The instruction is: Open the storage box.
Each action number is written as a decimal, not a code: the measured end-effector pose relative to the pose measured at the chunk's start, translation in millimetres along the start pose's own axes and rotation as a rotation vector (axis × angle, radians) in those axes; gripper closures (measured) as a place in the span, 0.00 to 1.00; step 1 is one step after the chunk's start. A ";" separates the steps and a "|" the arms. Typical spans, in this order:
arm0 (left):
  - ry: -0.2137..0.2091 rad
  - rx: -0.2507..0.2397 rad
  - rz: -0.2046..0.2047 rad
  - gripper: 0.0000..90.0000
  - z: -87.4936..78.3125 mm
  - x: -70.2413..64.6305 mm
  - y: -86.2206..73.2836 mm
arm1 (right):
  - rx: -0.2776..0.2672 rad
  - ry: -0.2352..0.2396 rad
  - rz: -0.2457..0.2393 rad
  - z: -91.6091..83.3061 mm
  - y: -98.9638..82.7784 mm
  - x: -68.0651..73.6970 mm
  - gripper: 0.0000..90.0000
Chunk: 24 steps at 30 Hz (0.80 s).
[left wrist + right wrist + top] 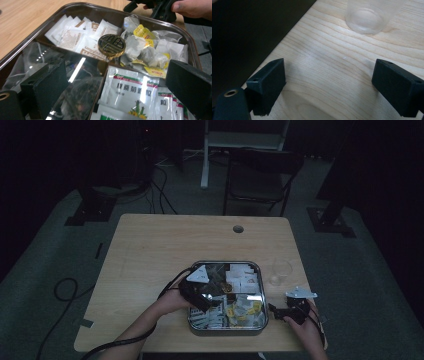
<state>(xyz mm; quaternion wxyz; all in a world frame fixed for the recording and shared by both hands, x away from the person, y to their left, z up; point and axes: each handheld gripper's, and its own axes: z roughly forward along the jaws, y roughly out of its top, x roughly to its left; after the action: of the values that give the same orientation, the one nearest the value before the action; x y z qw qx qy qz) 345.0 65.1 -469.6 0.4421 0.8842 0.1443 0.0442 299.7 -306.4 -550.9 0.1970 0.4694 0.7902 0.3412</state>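
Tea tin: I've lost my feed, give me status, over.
Left tool open over the tea tin, clear lid on, brass knob ahead. Right tool open over bare table, glass ahead. Nothing in the way.

Rectangular metal tin with rounded corners and a clear lid (200,266) (82,7), lying flat near the table's near edge. Lid shut, round brass knob (111,46) at its middle. Compartments inside hold white sachets, yellow-tagged tea bags, green-printed packets.

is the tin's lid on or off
On: a clear lid covers the tin, mirroring light over the tea bags, brass knob on top.
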 end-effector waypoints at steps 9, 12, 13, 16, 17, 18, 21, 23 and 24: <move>0.001 0.027 0.009 0.13 11.5 2.4 8.5 | 0.000 0.000 0.001 0.0 0.0 0.0 0.12; 0.014 0.044 0.029 0.21 16.0 2.6 10.3 | 0.000 0.000 0.001 0.0 0.0 0.0 0.12; 0.011 0.055 0.039 0.25 17.5 2.6 10.8 | 0.000 0.000 0.001 0.0 0.0 0.1 0.12; 0.024 0.072 0.076 0.37 23.1 1.1 12.6 | 0.000 0.000 0.000 0.0 0.0 0.0 0.12; 0.026 0.073 0.072 0.38 25.2 1.0 13.5 | 0.000 0.000 0.001 0.0 0.0 0.0 0.12; 0.025 0.076 0.073 0.40 27.5 1.4 15.0 | 0.000 0.000 0.000 0.0 0.0 0.0 0.12; 0.022 0.072 0.059 0.45 32.4 1.6 17.4 | 0.000 0.000 0.000 0.0 0.0 0.0 0.12; 0.038 0.078 0.059 0.46 35.4 2.0 17.5 | 0.000 0.000 0.000 0.0 0.0 0.0 0.12; 0.035 0.080 0.050 0.50 36.7 2.5 17.1 | 0.000 0.000 0.001 0.0 0.0 0.0 0.12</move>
<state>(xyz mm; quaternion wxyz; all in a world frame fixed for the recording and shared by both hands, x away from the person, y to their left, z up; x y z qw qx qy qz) 358.7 27.9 -478.3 0.4026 0.9035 0.1314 0.0651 299.7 -306.4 -550.9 0.1970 0.4696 0.7900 0.3413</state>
